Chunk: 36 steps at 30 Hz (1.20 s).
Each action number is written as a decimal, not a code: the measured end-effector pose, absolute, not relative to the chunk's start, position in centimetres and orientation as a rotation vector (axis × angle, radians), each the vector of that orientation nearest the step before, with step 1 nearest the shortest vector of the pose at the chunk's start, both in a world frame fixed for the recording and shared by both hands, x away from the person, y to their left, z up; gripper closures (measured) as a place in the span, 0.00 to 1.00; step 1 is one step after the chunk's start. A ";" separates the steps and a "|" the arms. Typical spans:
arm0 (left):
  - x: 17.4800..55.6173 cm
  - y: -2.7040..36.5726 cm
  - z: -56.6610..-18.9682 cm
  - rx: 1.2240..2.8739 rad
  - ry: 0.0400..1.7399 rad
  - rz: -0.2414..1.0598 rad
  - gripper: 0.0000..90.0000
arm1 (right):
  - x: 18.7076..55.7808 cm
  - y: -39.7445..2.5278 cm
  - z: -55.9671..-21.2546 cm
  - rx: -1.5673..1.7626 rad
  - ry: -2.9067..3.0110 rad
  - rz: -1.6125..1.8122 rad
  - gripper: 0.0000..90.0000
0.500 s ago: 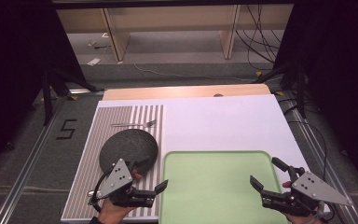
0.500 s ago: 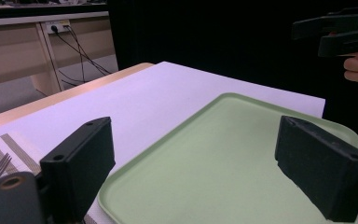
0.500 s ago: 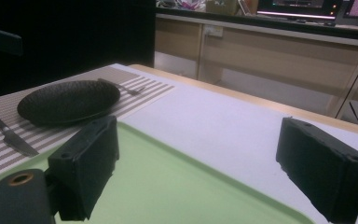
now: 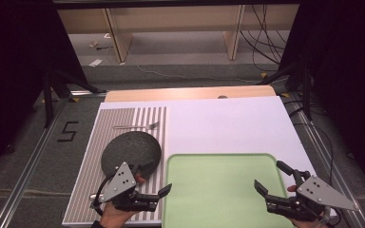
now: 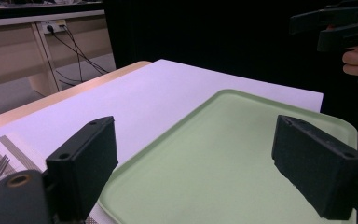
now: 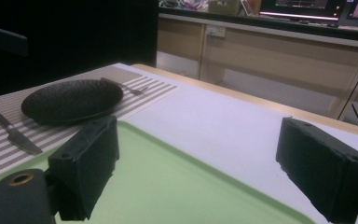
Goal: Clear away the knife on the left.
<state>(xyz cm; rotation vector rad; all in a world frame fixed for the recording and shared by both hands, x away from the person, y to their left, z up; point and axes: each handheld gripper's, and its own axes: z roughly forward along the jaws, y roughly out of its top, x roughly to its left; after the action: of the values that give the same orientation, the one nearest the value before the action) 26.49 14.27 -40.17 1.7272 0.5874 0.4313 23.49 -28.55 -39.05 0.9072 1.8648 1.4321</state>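
Here, the green tray [image 4: 223, 190] serves as the landmark: it lies flat on the white table [image 4: 228, 126], at the near edge, with nothing on it. The left gripper [image 4: 165, 194] hovers at the tray's left rim, its jaws spread wide and holding nothing; in the left gripper view the tray [image 5: 223, 163] runs between those two black jaws. The right gripper [image 4: 272, 178] hangs at the tray's right rim, near corner, jaws likewise spread wide and empty, pointing in across the tray [image 6: 177, 186].

Just left of the tray lies a striped placemat [image 4: 123, 123]. On it, touching or almost touching the tray's far left corner, sits a dark round plate [image 4: 130, 151], seen low and flat in the right gripper view [image 6: 72, 100]. Beyond the plate, farther from the tray, a fork [image 4: 135, 126] lies crosswise on the mat. A knife [image 6: 11, 133] rests on the mat on the plate's near side, left of the tray, apart from both.
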 end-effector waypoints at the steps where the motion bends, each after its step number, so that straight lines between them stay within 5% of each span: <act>1: 26.5 14.3 -40.1 1.733 0.579 0.432 0.15 | 23.5 -28.5 -39.0 0.907 1.865 1.432 0.16; 18: 27.5 15.0 -39.1 1.863 0.545 0.367 0.18 | 23.4 -28.5 -39.0 0.901 1.869 1.436 0.16; 36: 28.6 16.3 -39.4 2.401 0.615 0.326 0.20 | 23.4 -28.4 -39.1 0.899 1.873 1.436 0.16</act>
<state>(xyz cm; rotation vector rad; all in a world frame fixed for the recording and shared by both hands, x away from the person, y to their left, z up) 28.61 16.34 -39.40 2.4009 0.6151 0.3259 23.37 -28.43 -39.05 0.8989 1.8729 1.4361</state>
